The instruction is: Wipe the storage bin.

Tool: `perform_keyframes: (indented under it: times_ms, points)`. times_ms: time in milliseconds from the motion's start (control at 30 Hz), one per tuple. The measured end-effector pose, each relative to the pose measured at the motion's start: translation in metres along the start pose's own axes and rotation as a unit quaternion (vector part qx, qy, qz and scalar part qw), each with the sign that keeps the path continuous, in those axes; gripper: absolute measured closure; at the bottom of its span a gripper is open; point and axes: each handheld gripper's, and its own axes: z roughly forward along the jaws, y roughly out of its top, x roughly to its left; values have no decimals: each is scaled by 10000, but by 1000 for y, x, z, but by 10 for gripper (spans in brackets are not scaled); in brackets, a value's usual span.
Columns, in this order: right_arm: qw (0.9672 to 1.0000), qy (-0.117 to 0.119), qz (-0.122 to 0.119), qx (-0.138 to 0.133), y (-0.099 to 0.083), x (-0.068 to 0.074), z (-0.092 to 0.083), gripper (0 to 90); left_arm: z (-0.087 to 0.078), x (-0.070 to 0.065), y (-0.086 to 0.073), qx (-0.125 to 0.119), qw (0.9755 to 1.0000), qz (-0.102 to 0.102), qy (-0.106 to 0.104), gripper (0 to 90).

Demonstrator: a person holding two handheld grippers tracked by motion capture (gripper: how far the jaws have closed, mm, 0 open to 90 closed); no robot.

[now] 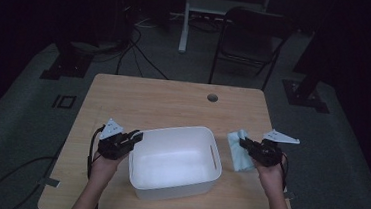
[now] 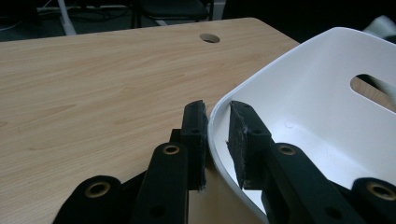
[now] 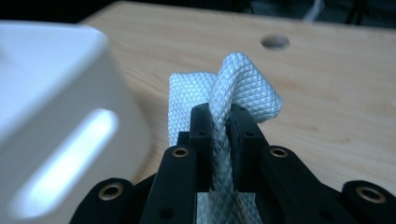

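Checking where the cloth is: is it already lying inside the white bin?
No, the cloth hangs pinched in the right gripper beside the white bin, outside it.

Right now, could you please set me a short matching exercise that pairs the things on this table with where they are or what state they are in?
Things:
1. left gripper
2. right gripper
3. white tub
4. round hole

States or places:
A. near the table's far edge
B. clamped on a pale cloth
C. set over the tub's rim, one jaw inside, one outside
D. standing in the middle of the table, nothing seen inside

Pairs: 1-C, 2-B, 3-D, 4-A
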Motion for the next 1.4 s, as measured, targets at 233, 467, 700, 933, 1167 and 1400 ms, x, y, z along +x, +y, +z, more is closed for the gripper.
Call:
perform_keyframes:
  times_ms: [233,467,700,933,1167,1400]
  points:
    - [9975,516,-71,-478,11,27,-40,814,0,0,0,2,10000,1,4,767]
    - [9902,1233,-96,-651,10,52,-58,814,0,0,0,17,10000,13,27,768]
    - [9882,1487,-222,-286,-11,72,-46,814,0,-1,0,22,10000,13,29,768]
    - [9923,1215,-240,10,-22,76,-28,813,0,-1,0,26,10000,4,41,768]
    - [9919,1267,-89,-4,-25,74,-21,818,1,-3,1,31,9999,-6,105,769]
    - [9941,1035,-77,312,-34,74,-5,819,1,-3,1,16,9999,-38,97,769]
